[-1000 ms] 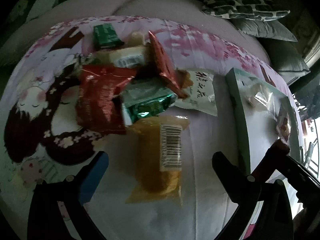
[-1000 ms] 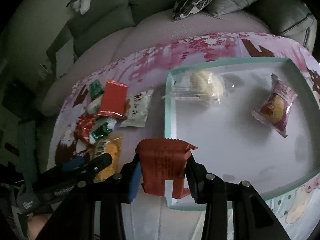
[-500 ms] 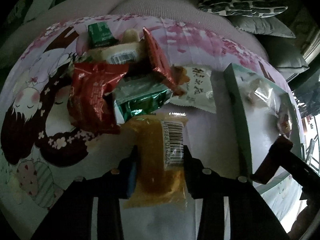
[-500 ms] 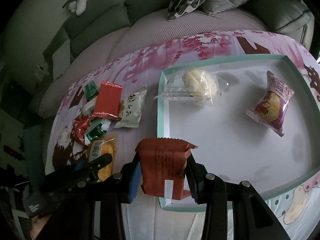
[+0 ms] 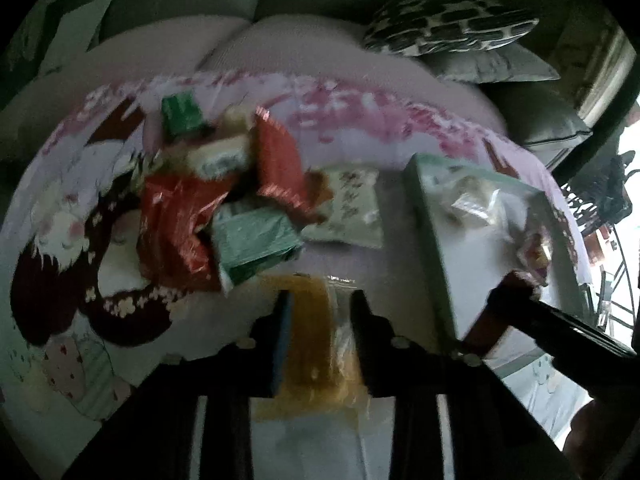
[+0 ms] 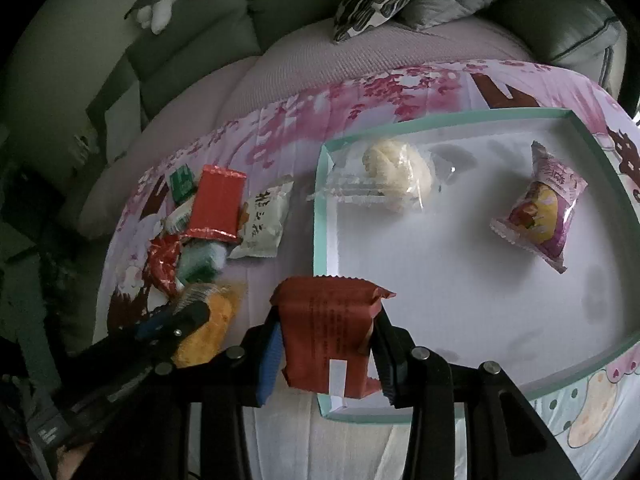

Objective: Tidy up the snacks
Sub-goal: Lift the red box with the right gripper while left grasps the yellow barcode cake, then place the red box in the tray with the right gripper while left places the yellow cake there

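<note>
you have only two snacks in the tray [image 6: 320,216] so far: a clear-wrapped bun [image 6: 396,172] and a purple packet [image 6: 544,212]. the pile of snacks [image 6: 200,224] still waits on the printed cloth [image 6: 360,92] beside the tray. your left gripper [image 5: 318,320] is closed tight on the orange packet [image 5: 316,344], just in front of the pile. your right gripper [image 6: 326,348] grips a dark red packet [image 6: 328,336], held over the tray's near corner
</note>
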`<act>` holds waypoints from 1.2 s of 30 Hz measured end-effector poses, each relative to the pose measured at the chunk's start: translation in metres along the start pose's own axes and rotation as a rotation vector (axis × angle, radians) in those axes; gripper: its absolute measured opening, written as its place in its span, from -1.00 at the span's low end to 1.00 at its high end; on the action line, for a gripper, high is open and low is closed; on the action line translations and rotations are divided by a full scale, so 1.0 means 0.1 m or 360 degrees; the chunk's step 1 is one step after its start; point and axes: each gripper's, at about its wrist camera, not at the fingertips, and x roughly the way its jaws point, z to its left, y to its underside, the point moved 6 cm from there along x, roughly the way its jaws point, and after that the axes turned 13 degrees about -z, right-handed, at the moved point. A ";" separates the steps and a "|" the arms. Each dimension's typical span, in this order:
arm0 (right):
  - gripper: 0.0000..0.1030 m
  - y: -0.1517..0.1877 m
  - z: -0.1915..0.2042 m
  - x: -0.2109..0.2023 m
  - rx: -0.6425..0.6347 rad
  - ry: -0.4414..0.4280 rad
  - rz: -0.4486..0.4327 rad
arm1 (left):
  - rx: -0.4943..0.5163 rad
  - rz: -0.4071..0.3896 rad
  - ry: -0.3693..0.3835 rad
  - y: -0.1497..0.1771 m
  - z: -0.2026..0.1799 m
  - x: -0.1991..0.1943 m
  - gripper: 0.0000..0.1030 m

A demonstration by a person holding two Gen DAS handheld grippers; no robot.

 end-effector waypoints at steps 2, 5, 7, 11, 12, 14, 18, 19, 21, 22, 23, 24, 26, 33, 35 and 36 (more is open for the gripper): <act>-0.17 -0.03 -0.06 -0.03 0.0025 0.0009 -0.0015 | 0.0036 -0.0015 0.0023 -0.03 -0.08 -0.02 -0.49; -0.17 -0.05 -0.18 -0.03 0.0067 0.0056 -0.0018 | 0.0066 0.0028 0.0006 0.01 -0.13 0.05 -0.49; -0.17 -0.05 -0.24 -0.02 0.0094 0.0072 -0.0010 | 0.0035 0.0058 -0.0025 0.05 -0.07 0.09 -0.49; -0.17 -0.04 -0.24 -0.01 0.0074 0.0074 -0.0008 | -0.0054 0.0086 -0.0085 0.08 0.08 0.11 0.18; -0.17 -0.04 -0.23 0.00 0.0068 0.0073 -0.0003 | -0.0083 0.0099 -0.0093 0.10 0.11 0.12 0.33; -0.17 -0.02 -0.22 0.03 0.0067 0.0069 0.0009 | -0.0123 0.0142 -0.0080 0.15 0.16 0.16 0.33; -0.17 -0.01 -0.23 0.05 0.0068 0.0071 0.0016 | -0.0150 0.0260 -0.0132 0.30 0.25 0.28 0.34; -0.17 -0.01 -0.22 0.05 0.0066 0.0072 0.0016 | -0.0155 0.0283 -0.0129 0.32 0.26 0.31 0.34; -0.17 0.00 -0.23 0.05 0.0062 0.0072 0.0020 | -0.0175 0.0319 -0.0079 0.37 0.25 0.36 0.32; -0.17 0.00 -0.23 0.06 0.0063 0.0073 0.0021 | -0.0181 0.0330 -0.0063 0.38 0.25 0.38 0.14; -0.17 0.00 -0.22 0.05 0.0063 0.0074 0.0021 | -0.0177 0.0336 -0.0055 0.40 0.24 0.39 -0.01; -0.17 0.00 -0.22 0.05 0.0064 0.0074 0.0021 | -0.0166 0.0334 -0.0051 0.41 0.22 0.39 -0.22; -0.17 0.00 -0.22 0.06 0.0062 0.0073 0.0021 | -0.0130 0.0322 -0.0054 0.41 0.19 0.38 -0.22; -0.17 -0.01 -0.22 0.05 0.0060 0.0073 0.0019 | -0.0055 0.0233 -0.0031 0.30 0.06 0.29 -0.23; -0.17 0.00 -0.22 0.05 0.0059 0.0073 0.0018 | -0.0047 0.0206 -0.0014 0.27 0.04 0.24 -0.23; -0.17 0.00 -0.22 0.05 0.0060 0.0072 0.0018 | -0.0040 0.0191 -0.0011 0.25 0.02 0.21 -0.23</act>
